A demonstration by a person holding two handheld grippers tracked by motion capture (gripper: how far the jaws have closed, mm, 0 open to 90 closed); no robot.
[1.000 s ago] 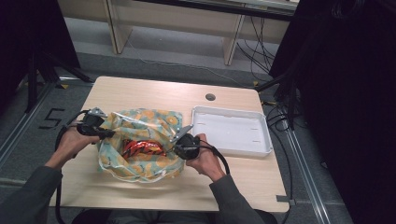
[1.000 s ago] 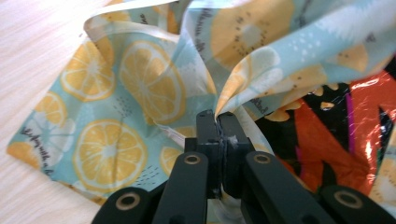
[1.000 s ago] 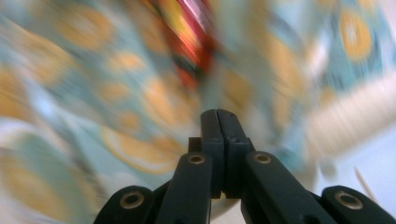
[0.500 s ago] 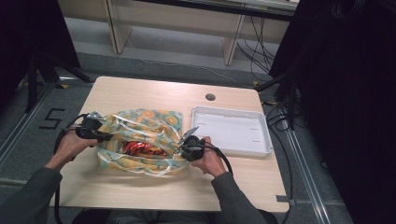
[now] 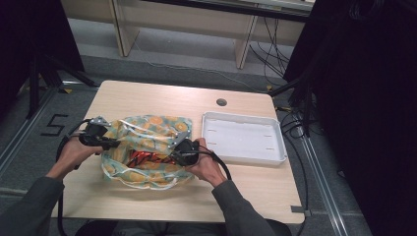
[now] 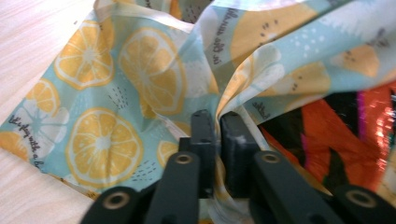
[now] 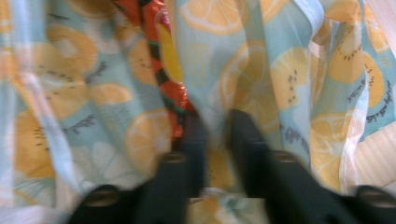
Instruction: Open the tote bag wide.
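Observation:
A fabric bag [image 5: 147, 140] printed with orange slices on pale blue lies on the table, its mouth sagging open. Inside it shows a shiny red-orange snack packet [image 5: 141, 158]. My left gripper [image 5: 114, 143] is at the bag's left rim. In the left gripper view, a fold of the bag [image 6: 140, 70] runs into the narrow gap of the left gripper [image 6: 217, 122], whose jaws have just been opening. My right gripper [image 5: 173, 156] is at the bag's right rim. Its jaws have also just been opening, and the right gripper [image 7: 215, 122] stands slightly apart over loose bag cloth [image 7: 261, 74].
A white rectangular tray [image 5: 241, 117] sits to the right of the bag, a hand's width from my right hand. The wooden table [image 5: 147, 96] has a round cable hole [image 5: 221, 102] at the back. Black cables trail from both grippers toward the front edge.
The right gripper has slid left toward the bag's middle. The bag's rim has slackened and sunk. The left hand has stayed put.

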